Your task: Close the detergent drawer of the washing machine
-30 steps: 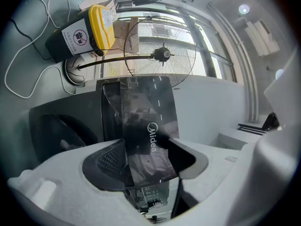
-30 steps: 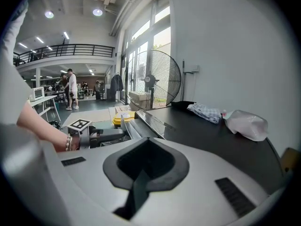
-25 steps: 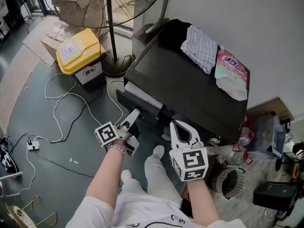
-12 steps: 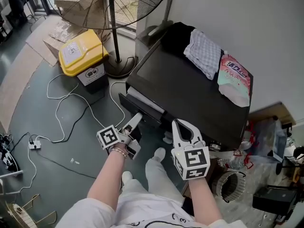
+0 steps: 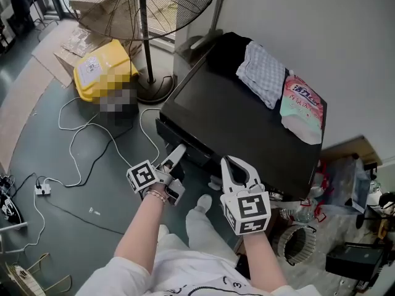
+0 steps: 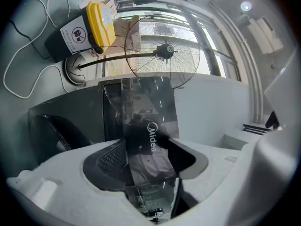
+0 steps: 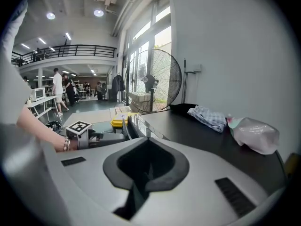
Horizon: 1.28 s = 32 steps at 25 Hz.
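Washer point(image 5: 241, 125): boxy, flat glossy black top. On it lie a crumpled checked cloth point(image 5: 264, 74) and a soft pink-and-white plastic pouch point(image 5: 302, 106). Drawer point(image 5: 185, 142) is at the washer's front left, a long dark slab with a mirror-gloss face, sticking out a little. Left gripper point(image 5: 177, 151): white plastic, ribbed dark pads, jaws slightly apart, nothing clamped, tips at the drawer face. Right gripper point(image 5: 229, 161): jaws together, empty, held near the washer front, right of the drawer. Versus 1 s ago: drawer is further in, less of its pale inside shows, left gripper is closer to the washer
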Each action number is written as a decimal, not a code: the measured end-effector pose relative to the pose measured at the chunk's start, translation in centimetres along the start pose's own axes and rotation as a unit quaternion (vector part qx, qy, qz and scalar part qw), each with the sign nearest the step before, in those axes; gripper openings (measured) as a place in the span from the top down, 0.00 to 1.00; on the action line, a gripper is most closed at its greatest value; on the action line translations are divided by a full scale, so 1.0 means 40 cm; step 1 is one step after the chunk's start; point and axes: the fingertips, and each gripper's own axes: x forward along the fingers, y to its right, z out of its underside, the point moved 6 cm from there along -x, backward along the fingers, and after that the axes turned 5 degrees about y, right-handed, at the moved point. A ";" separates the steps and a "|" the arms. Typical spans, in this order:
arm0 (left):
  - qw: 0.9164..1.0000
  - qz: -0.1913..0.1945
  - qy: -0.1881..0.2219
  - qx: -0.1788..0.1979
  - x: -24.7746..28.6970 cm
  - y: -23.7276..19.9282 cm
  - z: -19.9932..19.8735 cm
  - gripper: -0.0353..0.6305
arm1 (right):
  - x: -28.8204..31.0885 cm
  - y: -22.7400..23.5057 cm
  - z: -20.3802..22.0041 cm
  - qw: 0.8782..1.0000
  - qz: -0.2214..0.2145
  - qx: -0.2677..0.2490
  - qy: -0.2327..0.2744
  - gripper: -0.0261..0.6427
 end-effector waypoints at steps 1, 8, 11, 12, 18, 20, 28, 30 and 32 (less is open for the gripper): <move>1.000 -0.001 0.000 -0.001 0.005 -0.001 0.000 0.53 | 0.001 0.007 0.000 1.000 0.002 0.001 0.000 0.97; 1.000 0.005 0.001 -0.004 0.022 -0.001 0.000 0.53 | 0.020 0.026 -0.003 1.000 0.001 0.006 0.002 0.97; 1.000 0.000 -0.003 0.003 0.023 -0.003 -0.002 0.53 | 0.026 0.028 -0.003 1.000 -0.003 0.006 0.003 0.97; 1.000 0.000 -0.003 0.004 0.023 -0.002 -0.002 0.53 | 0.028 0.029 -0.003 1.000 -0.004 0.006 0.002 0.97; 1.000 0.004 0.000 0.000 0.022 -0.001 0.000 0.53 | 0.032 0.044 -0.007 1.000 -0.003 0.007 0.006 0.97; 1.000 0.003 0.000 0.001 0.024 -0.004 -0.001 0.53 | 0.034 0.049 -0.006 1.000 -0.002 0.008 0.006 0.97; 1.000 -0.007 -0.005 0.014 0.046 -0.009 -0.005 0.52 | 0.049 0.062 0.000 1.000 -0.007 0.008 0.002 0.97; 1.000 -0.006 -0.003 0.009 0.064 -0.007 -0.008 0.52 | 0.056 0.059 -0.005 1.000 -0.009 0.007 0.003 0.97; 1.000 -0.001 -0.002 0.006 0.065 -0.009 -0.009 0.52 | 0.060 0.056 -0.011 1.000 -0.013 0.004 0.004 0.97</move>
